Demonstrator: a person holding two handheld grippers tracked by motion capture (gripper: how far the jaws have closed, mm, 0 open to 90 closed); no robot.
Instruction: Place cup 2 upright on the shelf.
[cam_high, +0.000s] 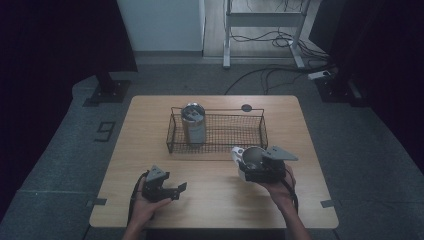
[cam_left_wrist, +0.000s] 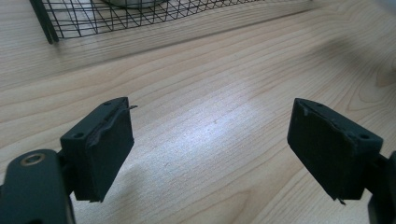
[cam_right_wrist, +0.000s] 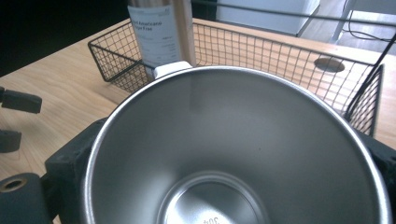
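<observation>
A steel cup (cam_high: 251, 156) with a white handle (cam_right_wrist: 170, 69) is clamped between the jaws of my right gripper (cam_high: 256, 169), just in front of the wire basket's (cam_high: 235, 132) right half. In the right gripper view the cup's open mouth (cam_right_wrist: 233, 154) faces the camera. A tall steel tumbler (cam_high: 193, 122) with a paper label stands upright in the basket's left end. My left gripper (cam_high: 176, 191) rests low over the table's front left, open, with bare wood between its pads (cam_left_wrist: 107, 149).
The wooden table (cam_high: 215, 200) has a round cable hole (cam_high: 246, 107) behind the basket. The basket's near wall (cam_left_wrist: 93, 18) stands a short way ahead of the left gripper. Cables and a desk frame (cam_high: 265, 20) lie on the floor beyond.
</observation>
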